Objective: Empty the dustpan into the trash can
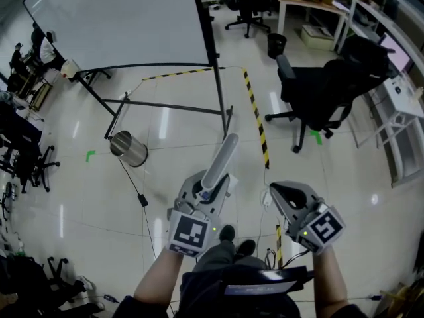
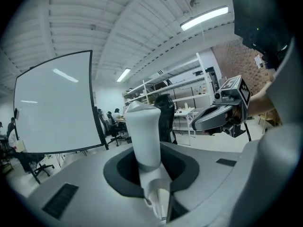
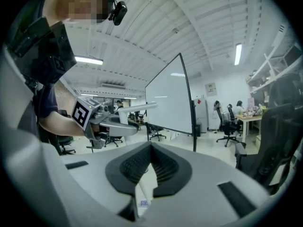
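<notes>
Lower centre: left gripper (image 1: 209, 191) clamped on pale dustpan handle (image 1: 224, 156), pan itself unseen | lower right: right gripper (image 1: 277, 192) jaws together, empty | mid left: steel trash can (image 1: 129, 148) well apart; best carry level, tip over its mouth.

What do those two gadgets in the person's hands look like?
Both are smooth grey plastic shells, the left tool and the right tool, tapering to dark-padded jaws. Each carries a cube printed with black-and-white square markers and a small green light. The person wears a dark short-sleeved top.
</notes>
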The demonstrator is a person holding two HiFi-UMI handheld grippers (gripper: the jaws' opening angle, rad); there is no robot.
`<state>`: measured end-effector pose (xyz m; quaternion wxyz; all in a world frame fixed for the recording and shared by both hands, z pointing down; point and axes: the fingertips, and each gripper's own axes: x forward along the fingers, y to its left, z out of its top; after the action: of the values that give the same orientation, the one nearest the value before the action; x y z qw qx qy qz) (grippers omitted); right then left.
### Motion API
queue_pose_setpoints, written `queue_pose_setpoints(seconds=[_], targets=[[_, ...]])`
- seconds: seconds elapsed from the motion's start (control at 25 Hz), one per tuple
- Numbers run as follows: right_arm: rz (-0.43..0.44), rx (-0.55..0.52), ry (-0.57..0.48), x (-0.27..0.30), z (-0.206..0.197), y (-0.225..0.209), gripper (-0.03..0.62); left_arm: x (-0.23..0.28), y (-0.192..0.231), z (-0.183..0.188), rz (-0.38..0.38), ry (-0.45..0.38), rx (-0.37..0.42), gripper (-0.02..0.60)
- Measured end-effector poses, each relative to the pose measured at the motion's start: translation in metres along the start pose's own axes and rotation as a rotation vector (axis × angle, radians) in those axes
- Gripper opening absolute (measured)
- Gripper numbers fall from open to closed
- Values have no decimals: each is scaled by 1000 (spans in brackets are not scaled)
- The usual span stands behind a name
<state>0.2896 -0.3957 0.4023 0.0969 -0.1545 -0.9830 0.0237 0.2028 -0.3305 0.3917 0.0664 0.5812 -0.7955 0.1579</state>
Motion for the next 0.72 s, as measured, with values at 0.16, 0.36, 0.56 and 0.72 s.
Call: queue_pose_setpoints(seconds=[0.16, 0.36, 0.56, 0.72], targets=[[53, -21, -5, 5, 4, 8, 14, -10, 4, 7, 38, -3, 9, 64], [98, -59, -14, 22, 24, 25, 14, -28, 26, 16, 80, -19, -47, 64], [105, -93, -24, 40, 43, 40, 14, -45, 45, 26, 82, -45, -80, 64], [90, -119, -35, 63, 58, 59, 14, -66, 65, 31, 62, -64, -81, 64]])
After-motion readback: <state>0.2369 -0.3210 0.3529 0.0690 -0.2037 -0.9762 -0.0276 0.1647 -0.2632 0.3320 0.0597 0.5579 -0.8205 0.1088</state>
